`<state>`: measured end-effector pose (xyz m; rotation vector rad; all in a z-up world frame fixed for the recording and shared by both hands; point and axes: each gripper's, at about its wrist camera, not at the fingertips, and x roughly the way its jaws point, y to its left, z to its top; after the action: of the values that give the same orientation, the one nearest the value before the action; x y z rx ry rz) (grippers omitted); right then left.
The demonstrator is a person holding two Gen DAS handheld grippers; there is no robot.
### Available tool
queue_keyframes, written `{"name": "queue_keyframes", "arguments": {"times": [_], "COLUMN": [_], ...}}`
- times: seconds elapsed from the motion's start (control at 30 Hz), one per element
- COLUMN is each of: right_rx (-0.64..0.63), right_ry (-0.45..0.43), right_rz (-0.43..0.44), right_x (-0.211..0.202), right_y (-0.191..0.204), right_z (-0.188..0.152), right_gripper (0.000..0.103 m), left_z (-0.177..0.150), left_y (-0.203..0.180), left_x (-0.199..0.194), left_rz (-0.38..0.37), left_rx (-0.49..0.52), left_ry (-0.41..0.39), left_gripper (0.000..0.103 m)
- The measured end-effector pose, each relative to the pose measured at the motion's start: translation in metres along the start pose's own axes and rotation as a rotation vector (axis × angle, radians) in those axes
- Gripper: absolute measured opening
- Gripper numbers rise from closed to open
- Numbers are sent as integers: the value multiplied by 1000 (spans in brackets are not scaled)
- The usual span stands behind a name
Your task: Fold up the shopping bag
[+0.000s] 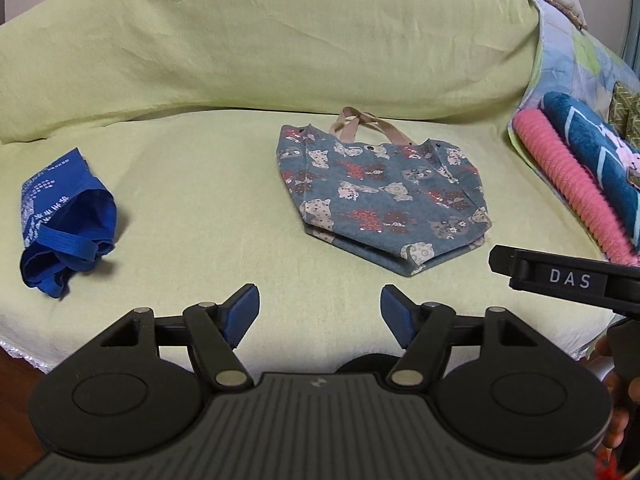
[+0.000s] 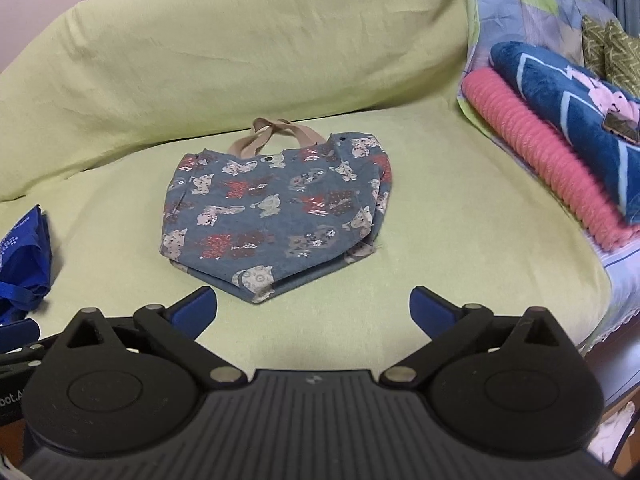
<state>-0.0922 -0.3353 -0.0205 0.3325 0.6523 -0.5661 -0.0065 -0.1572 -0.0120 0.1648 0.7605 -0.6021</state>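
On the green-covered sofa (image 2: 360,300), toward the middle of the seat, the patterned shopping bag (image 2: 276,216) lies flat with its beige handles (image 2: 264,136) toward the backrest. I judge it light, soft and limp, not slippery; I would take it at the two near bottom corners. My left tool (image 1: 320,312) is released, nothing between its pads. My right tool (image 2: 313,307) stands wide, also empty, above the front edge.

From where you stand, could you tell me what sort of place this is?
Probably a home living room or bedroom: a sofa or bed under a green cover, a patchwork quilt, and folded blankets stacked at one end.
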Motion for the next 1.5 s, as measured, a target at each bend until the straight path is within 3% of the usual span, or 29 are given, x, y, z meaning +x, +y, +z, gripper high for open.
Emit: {"name": "queue_keyframes", "arguments": {"times": [0.37, 0.93, 1.3, 1.5], "right_rx": [-16, 14, 10, 16], "right_ry": [17, -35, -42, -53], "right_rz": [-38, -147, -129, -96], "right_x": [7, -13, 2, 6], "right_y": [8, -8, -24, -31], "right_z": [1, 15, 26, 33], "right_gripper": [102, 102, 102, 102], "left_z": [0, 17, 26, 40], "left_y": [8, -21, -41, -50], "left_x": [19, 31, 50, 41], "left_rz": [-35, -141, -73, -44], "left_rx": [-31, 23, 64, 80], "left_ry": [29, 14, 48, -5], "left_gripper": [69, 70, 70, 70]}}
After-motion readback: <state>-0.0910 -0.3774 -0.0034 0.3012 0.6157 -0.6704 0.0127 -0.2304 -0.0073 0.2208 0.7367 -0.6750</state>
